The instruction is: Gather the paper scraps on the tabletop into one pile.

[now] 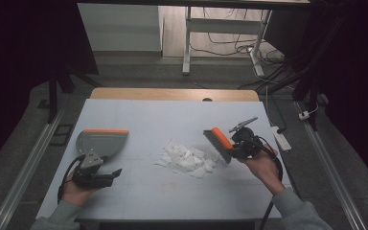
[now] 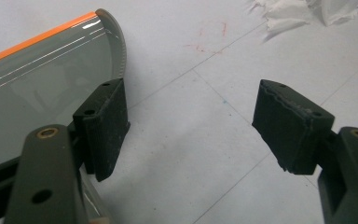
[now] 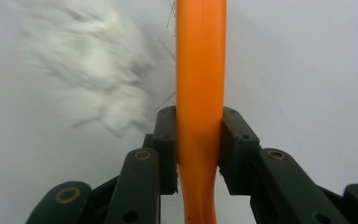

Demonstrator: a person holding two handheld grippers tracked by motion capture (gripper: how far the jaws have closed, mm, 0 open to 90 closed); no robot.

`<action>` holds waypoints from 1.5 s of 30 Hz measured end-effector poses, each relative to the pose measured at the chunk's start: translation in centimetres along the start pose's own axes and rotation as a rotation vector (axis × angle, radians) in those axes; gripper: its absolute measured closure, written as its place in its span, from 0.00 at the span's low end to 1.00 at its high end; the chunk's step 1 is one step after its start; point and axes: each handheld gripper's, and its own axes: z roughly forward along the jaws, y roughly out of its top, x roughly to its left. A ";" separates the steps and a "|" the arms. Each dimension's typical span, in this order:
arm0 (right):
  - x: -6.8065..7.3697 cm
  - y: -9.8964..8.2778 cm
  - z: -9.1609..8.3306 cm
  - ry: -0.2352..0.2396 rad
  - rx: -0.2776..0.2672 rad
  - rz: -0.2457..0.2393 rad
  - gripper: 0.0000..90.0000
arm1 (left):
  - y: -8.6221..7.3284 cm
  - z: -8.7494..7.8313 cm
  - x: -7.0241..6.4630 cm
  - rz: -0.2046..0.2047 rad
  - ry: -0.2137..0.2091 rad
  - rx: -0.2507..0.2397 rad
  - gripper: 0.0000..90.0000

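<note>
A grey dustpan [image 1: 103,140] with an orange front lip lies on the white table cover at the left. My left gripper [image 1: 106,173] sits just behind it, open. In the left gripper view its left pad stands beside the dustpan's [image 2: 42,84] curved side wall, and bare table shows between the pads [image 2: 196,126]. A pile of torn white paper scraps [image 1: 187,158] lies mid-table. To the right of the pile my right gripper [image 1: 235,146] is shut on the orange handle of a brush [image 1: 219,140]. The right gripper view shows the pads [image 3: 199,149] clamping the orange handle [image 3: 200,70], with blurred scraps [image 3: 98,70] to its left.
A white power strip [image 1: 281,138] lies at the table's right edge. The wooden far edge of the table [image 1: 172,94] shows beyond the white cover. A metal desk frame [image 1: 187,43] and cables stand on the floor behind. Faint red marks [image 2: 209,39] dot the cover.
</note>
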 end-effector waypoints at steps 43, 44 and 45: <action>0.1 -0.4 -0.4 0.112 -0.239 0.007 0.78 | 0.0 -0.1 0.1 -0.006 0.003 -0.006 0.30; 0.0 -0.8 -0.5 0.107 -0.246 0.004 0.78 | 0.0 -0.1 0.0 -0.006 0.004 -0.008 0.30; -0.1 -1.1 -0.5 0.104 -0.255 0.002 0.78 | 0.0 -0.1 0.0 -0.005 0.006 -0.008 0.30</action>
